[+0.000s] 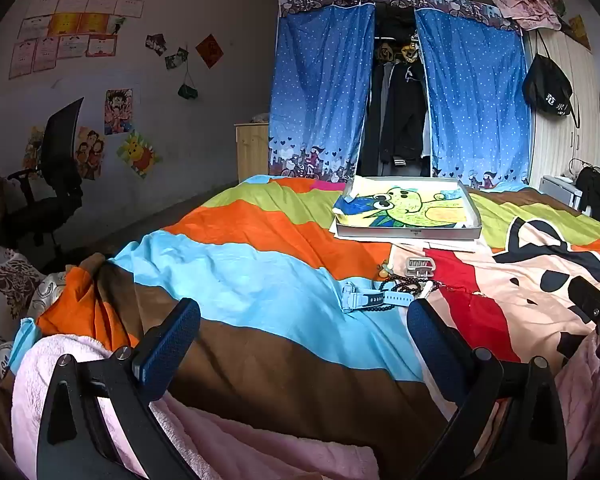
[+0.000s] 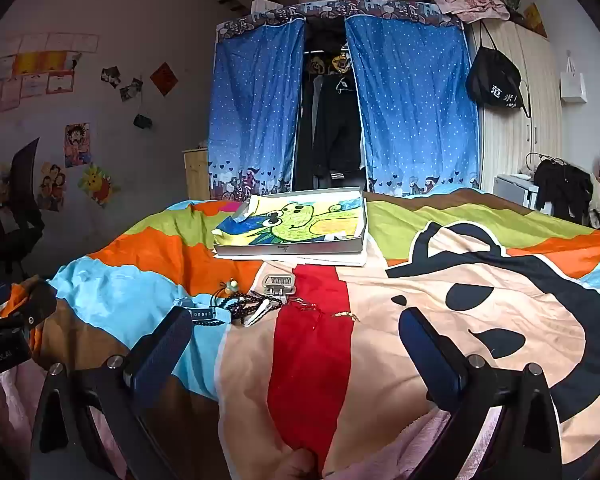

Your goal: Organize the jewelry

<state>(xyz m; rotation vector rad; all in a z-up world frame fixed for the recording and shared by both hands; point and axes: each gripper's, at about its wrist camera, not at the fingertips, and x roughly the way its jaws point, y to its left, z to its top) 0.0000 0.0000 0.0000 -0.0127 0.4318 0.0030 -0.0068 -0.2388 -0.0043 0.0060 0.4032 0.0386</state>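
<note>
We judged the bead bracelet [image 2: 244, 303] light, limp and slippery on the soft bed [image 2: 380, 320], best pinched across its strands; both tools, left tool [image 1: 304, 332] and right tool [image 2: 296, 340], gaped wide, empty

Bedroom: pale wall [image 1: 204, 92] hung with certificates [image 1: 70, 30], cartoon posters [image 1: 118, 111] and a red diamond paper [image 1: 209, 50]; black office chair [image 1: 56, 160] beside it. Fabric wardrobe with blue dotted curtains [image 1: 320, 92] parted on dark clothes, small wooden cabinet [image 1: 252, 148] at its left, pale panelled wardrobe [image 2: 512, 104] with a black bag [image 2: 494, 80] at its right. Bed under a striped, cartoon-printed cover [image 1: 260, 280].
</note>
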